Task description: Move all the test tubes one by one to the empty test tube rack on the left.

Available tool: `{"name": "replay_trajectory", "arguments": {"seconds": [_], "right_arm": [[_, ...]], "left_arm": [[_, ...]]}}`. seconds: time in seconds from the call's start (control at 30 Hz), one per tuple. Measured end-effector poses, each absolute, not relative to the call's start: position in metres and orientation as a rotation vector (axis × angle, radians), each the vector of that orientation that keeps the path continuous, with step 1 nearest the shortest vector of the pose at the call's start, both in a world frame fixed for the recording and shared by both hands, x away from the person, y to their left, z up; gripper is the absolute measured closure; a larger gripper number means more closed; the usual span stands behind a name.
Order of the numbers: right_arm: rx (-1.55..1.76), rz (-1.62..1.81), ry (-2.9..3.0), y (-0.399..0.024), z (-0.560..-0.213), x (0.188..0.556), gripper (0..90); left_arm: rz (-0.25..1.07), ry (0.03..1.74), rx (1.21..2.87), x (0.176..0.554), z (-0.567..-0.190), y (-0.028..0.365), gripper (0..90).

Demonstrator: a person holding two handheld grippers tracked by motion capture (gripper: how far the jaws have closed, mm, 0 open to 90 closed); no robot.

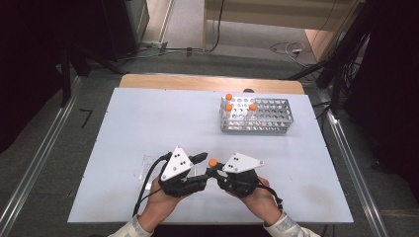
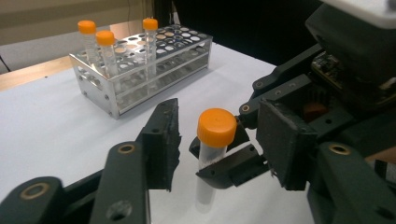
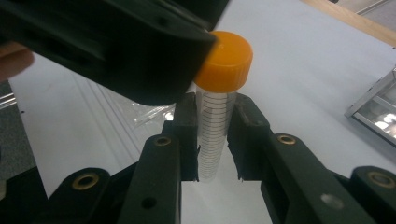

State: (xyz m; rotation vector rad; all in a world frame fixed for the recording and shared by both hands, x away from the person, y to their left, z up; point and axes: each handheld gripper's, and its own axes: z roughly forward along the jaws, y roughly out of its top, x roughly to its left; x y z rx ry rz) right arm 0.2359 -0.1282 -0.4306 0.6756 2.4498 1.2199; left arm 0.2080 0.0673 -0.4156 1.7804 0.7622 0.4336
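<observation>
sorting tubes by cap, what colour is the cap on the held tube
Orange. The cap on the tube shows best in the right gripper view.

Tube (image 3: 215,130): clear plastic, graduated with fine black lines along its wall, closed by an orange screw cap (image 2: 216,127). Stands upright, cap uppermost, lower end just above or on the white table; which, cannot be told. Clamped at mid-body between two black jaws. The cap sits between two further black pads, one on each side, not touching either in the left gripper view. Position: near edge of table, centre, well apart from the rack.
</observation>
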Motion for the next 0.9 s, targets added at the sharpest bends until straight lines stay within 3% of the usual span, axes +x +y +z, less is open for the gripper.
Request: {"name": "replay_trajectory", "arguments": {"seconds": [0.2,0.4,0.67,0.7,0.73,0.8,0.9], "right_arm": [[0.666,1.232,2.453,-0.128,-0.429,0.234,71.9],[0.664,1.239,2.457,-0.127,-0.428,0.233,71.9],[0.668,1.254,2.456,-0.128,-0.427,0.233,70.5],[0.657,1.273,2.472,-0.128,-0.426,0.233,56.7],[0.657,1.273,2.472,-0.128,-0.426,0.233,56.7],[0.639,1.294,2.492,-0.128,-0.424,0.232,43.4],[0.643,1.298,2.498,-0.128,-0.423,0.231,36.9]], "left_arm": [[0.436,0.759,1.795,0.211,-0.420,0.062,56.3],[0.440,0.756,1.796,0.212,-0.421,0.061,67.7],[0.428,0.753,1.779,0.211,-0.420,0.062,69.8],[0.428,0.754,1.775,0.211,-0.419,0.063,70.0],[0.426,0.755,1.768,0.211,-0.418,0.064,70.0],[0.418,0.757,1.755,0.211,-0.415,0.067,70.1],[0.411,0.755,1.733,0.209,-0.408,0.072,70.1]]}}
